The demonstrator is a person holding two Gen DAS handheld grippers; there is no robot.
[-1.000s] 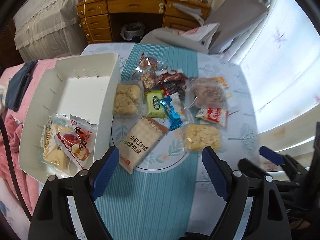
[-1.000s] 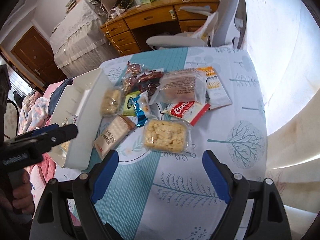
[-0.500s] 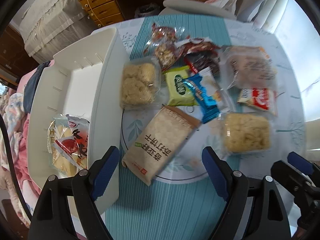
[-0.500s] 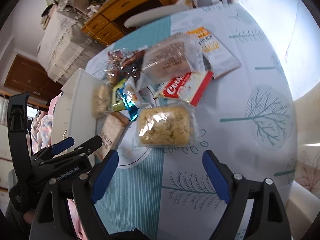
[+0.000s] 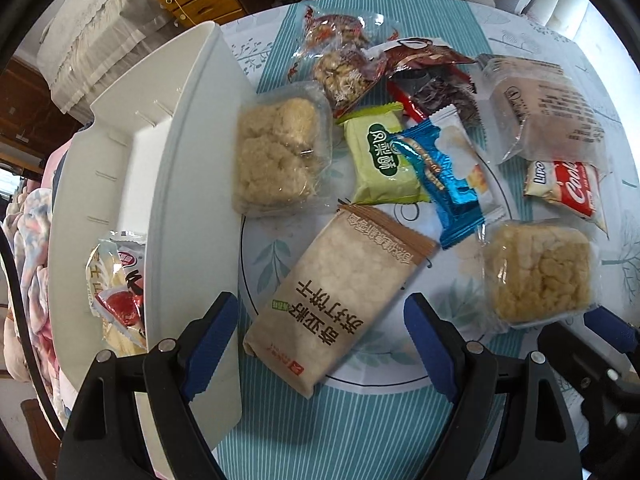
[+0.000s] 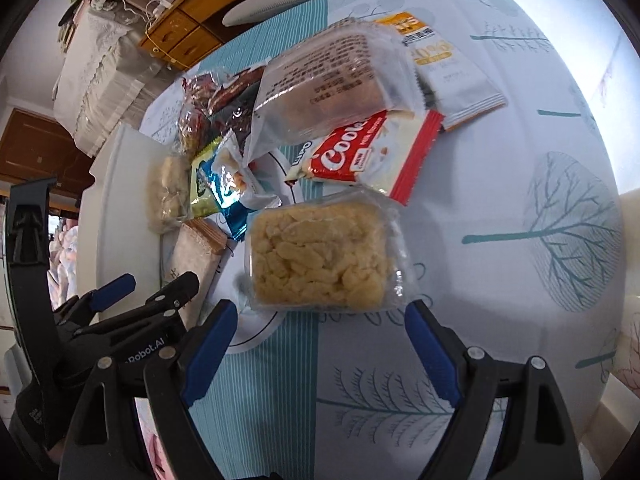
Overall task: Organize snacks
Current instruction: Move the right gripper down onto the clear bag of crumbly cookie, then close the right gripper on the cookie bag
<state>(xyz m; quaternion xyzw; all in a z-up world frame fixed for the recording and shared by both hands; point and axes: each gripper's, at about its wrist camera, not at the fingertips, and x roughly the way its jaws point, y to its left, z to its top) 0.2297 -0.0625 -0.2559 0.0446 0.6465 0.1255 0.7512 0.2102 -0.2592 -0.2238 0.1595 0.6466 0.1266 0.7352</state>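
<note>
Left gripper (image 5: 322,336): jaws spread wide, nothing pinched, straddling the near end of the brown cracker pack (image 5: 340,300) lying flat on the tablecloth (image 5: 360,432). Right gripper (image 6: 320,338): jaws spread too, empty, low over the cloth just short of the clear-wrapped yellow puffed cake (image 6: 320,256) — near edge of the wrapper between the blue pads (image 6: 208,340), not touching.

Outward from the left: pale crumbly cake in clear wrap (image 5: 276,156) up against the white bin (image 5: 192,184); green pack (image 5: 380,160) and blue-foil pack (image 5: 444,176) overlapping beyond the cracker. Farther back, dark red packs (image 5: 420,68), nut clusters in clear wrap (image 5: 340,68).

Outward from the right: red-and-white cookie pack (image 6: 368,156) touching the yellow cake's far edge, big clear-wrapped cake (image 6: 332,80) lapping over it, white-orange sachet (image 6: 444,64) behind.

Inside the bin — two packs at the near end (image 5: 116,296), overlapping.
</note>
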